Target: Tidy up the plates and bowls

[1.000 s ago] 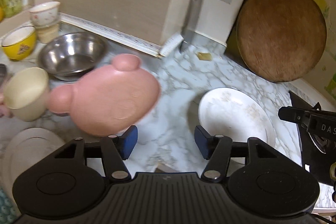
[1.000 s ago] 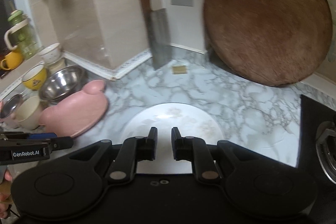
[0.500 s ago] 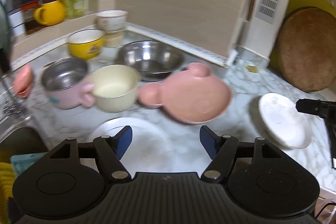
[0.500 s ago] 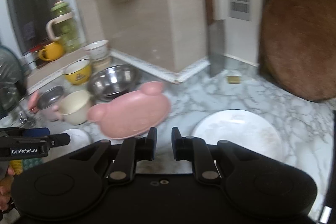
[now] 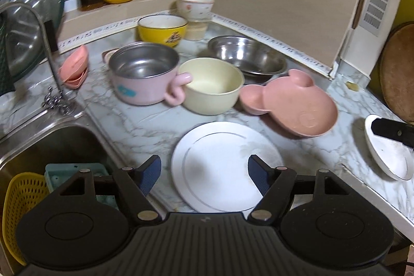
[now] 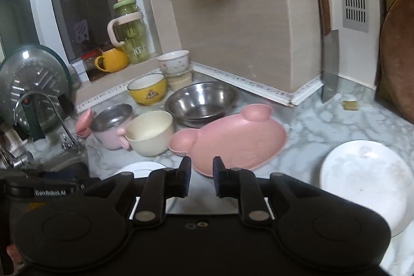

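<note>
My left gripper (image 5: 204, 170) is open and hangs wide over a white plate (image 5: 220, 164) beside the sink, touching nothing. A pink bear-shaped plate (image 5: 292, 105) lies just beyond it, next to a cream bowl (image 5: 212, 84), a pink steel pot (image 5: 145, 71) and a steel bowl (image 5: 248, 56). My right gripper (image 6: 201, 172) points at the near rim of the pink plate (image 6: 233, 141); its jaws are opening, a narrow gap with nothing between them. A second white plate (image 6: 362, 183) lies to its right.
A yellow bowl (image 5: 161, 29) and a white floral bowl (image 5: 195, 5) stand at the back by the wall. The sink (image 5: 51, 146) with a yellow basket is at the left, with a tap (image 5: 49, 48) above it. A cleaver (image 6: 330, 64) and a round wooden board (image 6: 398, 56) lean at the right.
Both views have swung left, bringing the sink and pots into sight. The left jaws have spread wider and now hang over the white plate by the sink. The right jaws have parted slightly.
</note>
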Demonstrator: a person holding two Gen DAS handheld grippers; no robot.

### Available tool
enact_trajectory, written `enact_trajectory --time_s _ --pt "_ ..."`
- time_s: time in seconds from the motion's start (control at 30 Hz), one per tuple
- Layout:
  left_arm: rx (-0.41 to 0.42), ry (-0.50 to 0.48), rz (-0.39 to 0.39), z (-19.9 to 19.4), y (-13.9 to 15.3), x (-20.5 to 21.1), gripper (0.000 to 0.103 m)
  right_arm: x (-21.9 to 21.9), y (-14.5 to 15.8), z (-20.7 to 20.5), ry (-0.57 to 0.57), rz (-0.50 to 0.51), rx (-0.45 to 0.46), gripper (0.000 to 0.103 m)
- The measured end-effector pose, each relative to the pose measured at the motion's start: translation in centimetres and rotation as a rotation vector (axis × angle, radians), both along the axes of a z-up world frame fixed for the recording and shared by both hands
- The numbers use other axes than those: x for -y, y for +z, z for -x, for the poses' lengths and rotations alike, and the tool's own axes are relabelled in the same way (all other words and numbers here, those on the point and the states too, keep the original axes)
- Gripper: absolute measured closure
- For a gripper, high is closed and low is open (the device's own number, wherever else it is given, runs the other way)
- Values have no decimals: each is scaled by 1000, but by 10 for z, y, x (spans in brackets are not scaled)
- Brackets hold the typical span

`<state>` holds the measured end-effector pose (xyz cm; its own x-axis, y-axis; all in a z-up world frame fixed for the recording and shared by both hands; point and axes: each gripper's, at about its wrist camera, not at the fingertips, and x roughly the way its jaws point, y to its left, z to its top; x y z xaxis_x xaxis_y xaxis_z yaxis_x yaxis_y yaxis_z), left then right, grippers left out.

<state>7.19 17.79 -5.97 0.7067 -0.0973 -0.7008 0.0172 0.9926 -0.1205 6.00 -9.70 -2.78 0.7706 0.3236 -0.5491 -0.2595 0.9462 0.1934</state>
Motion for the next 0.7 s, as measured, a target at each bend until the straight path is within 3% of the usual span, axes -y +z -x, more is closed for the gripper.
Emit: enact_trajectory --time_s 0.2,0.3,0.43,0.53,0.63,0.7 --pt "4 23 2 0 -5 -14 29 -23 -7 -4 96 15 24 84" --pt "1 29 -7 0 -7 -18 29 -37 -12 -7 145 62 -26 84" --pt "-2 34 -7 -1 -9 -22 29 -53 -23 -11 84 153 -89 84" --pt "-1 34 -7 -1 -9 -22 29 -54 -31 -13 79 132 -119 84" --pt "4 34 -6 -2 -9 -24 29 -56 -31 -13 67 144 -100 84" --pt "6 33 -6 -3 -8 -23 29 -53 -29 -13 60 95 -82 84"
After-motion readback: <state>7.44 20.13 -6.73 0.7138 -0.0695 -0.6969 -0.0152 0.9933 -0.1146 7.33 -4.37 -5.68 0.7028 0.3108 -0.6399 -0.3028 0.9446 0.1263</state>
